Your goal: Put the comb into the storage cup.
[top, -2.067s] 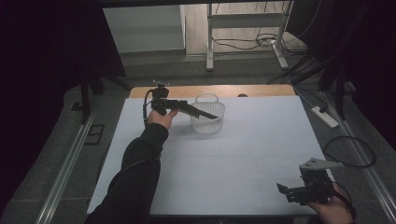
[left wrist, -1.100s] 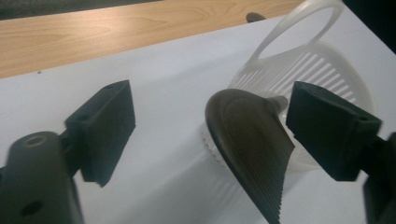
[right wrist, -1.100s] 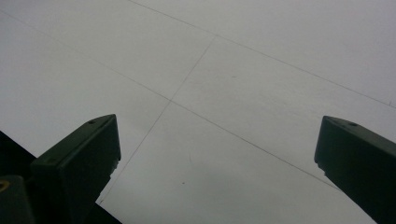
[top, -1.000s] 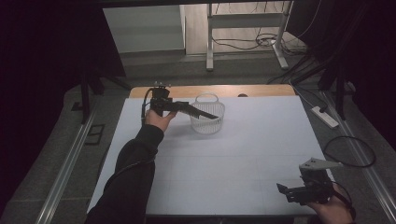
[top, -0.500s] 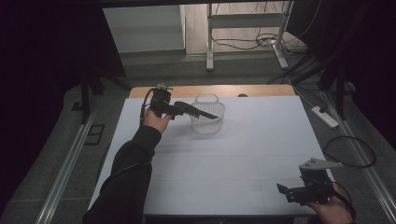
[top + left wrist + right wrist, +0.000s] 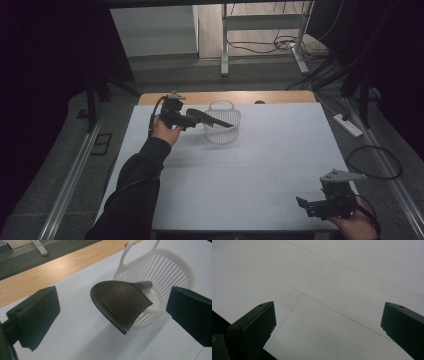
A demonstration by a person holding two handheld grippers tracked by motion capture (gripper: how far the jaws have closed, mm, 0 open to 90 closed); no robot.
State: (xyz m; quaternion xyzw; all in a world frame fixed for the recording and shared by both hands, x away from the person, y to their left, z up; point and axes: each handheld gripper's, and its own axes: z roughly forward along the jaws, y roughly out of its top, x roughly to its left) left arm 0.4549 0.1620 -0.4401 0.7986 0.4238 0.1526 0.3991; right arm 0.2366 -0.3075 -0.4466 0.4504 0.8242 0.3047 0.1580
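Jaws of the left gripper (image 6: 112,322) stand wide apart and have just been opening; the dark comb (image 6: 120,303) lies between them in the left gripper view, but neither pad touches it. The comb's ribbed, curved head leans on the near rim of the white slatted basket (image 6: 172,272), its handle end reaching over the rim into the basket, its lower edge clear of the white table surface (image 6: 75,315). In the high view the left gripper (image 6: 192,119) is held above the far left part of the table (image 6: 260,165), just left of the basket (image 6: 222,131), with the comb (image 6: 210,118) lying across the basket's rim. The basket stands upright near the far edge, its loop handle raised on the far side. Jaws of the right gripper (image 6: 327,332) are likewise apart, with nothing between them but bare table surface. In the high view the right gripper (image 6: 320,206) sits at the near right corner, well apart from the basket.
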